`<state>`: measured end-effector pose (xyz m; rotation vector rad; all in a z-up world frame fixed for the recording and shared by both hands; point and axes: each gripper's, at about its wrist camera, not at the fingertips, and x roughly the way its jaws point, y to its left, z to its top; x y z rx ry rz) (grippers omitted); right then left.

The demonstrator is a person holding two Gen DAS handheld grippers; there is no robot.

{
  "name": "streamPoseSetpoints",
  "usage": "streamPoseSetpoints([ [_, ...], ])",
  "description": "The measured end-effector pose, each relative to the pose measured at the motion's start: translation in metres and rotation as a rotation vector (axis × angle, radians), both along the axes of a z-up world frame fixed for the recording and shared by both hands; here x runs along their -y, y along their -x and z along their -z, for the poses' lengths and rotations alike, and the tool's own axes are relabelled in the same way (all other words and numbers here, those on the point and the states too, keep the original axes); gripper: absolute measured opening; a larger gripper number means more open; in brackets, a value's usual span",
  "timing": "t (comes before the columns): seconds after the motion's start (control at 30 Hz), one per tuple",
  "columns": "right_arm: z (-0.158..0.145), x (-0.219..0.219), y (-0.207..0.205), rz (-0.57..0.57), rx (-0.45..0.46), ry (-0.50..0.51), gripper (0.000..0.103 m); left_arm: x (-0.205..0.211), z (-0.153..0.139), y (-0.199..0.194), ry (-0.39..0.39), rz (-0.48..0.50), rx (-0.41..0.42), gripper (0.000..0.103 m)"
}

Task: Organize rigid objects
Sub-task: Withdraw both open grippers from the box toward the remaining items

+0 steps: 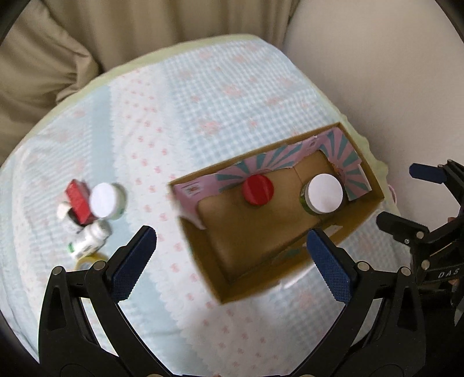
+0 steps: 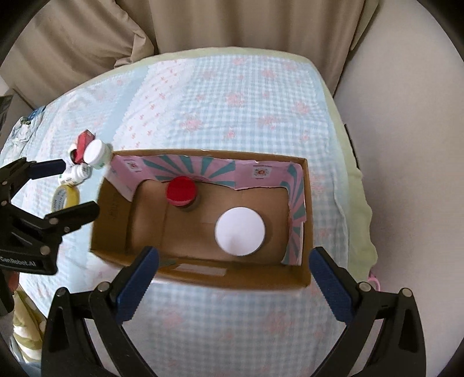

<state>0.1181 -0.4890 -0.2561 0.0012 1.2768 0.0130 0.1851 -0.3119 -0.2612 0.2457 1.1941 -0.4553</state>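
Note:
An open cardboard box [image 1: 203,258] [image 2: 203,271] lies on the checked cloth. Inside it stand a red-lidded jar [image 1: 258,190] [image 2: 181,190] and a white-lidded jar [image 1: 324,192] [image 2: 240,231]. Left of the box is a cluster: a white-lidded jar [image 1: 105,200] [image 2: 97,153], a red box [image 1: 76,203] [image 2: 84,142], a white bottle on its side [image 1: 90,240] [image 2: 74,174] and a yellow tape roll [image 1: 87,262] [image 2: 65,197]. My left gripper [image 1: 230,243] [image 2: 79,186] is open and empty, above the box's left end. My right gripper [image 2: 233,255] [image 1: 398,193] is open and empty over the box's near wall.
The small table's blue-and-white checked cloth [image 1: 203,101] [image 2: 246,95] has pale green edges, and the box sits near its right edge. Beige curtains [image 2: 203,26] hang behind. A white rounded surface [image 2: 406,145] lies to the right. Blue fabric [image 2: 23,127] is at far left.

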Motion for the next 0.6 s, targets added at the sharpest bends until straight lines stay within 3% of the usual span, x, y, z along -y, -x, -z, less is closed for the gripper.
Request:
streamPoseSetpoints([
  [0.27, -0.049, -0.056, 0.017, 0.082, 0.040, 0.058, 0.103, -0.096, -0.046, 0.020, -0.030, -0.051, 0.094, 0.103],
  [0.6, -0.091, -0.149, 0.013, 0.100, 0.091, -0.044, 0.103, -0.225, -0.065, 0.051, -0.085, -0.152, 0.116, 0.103],
])
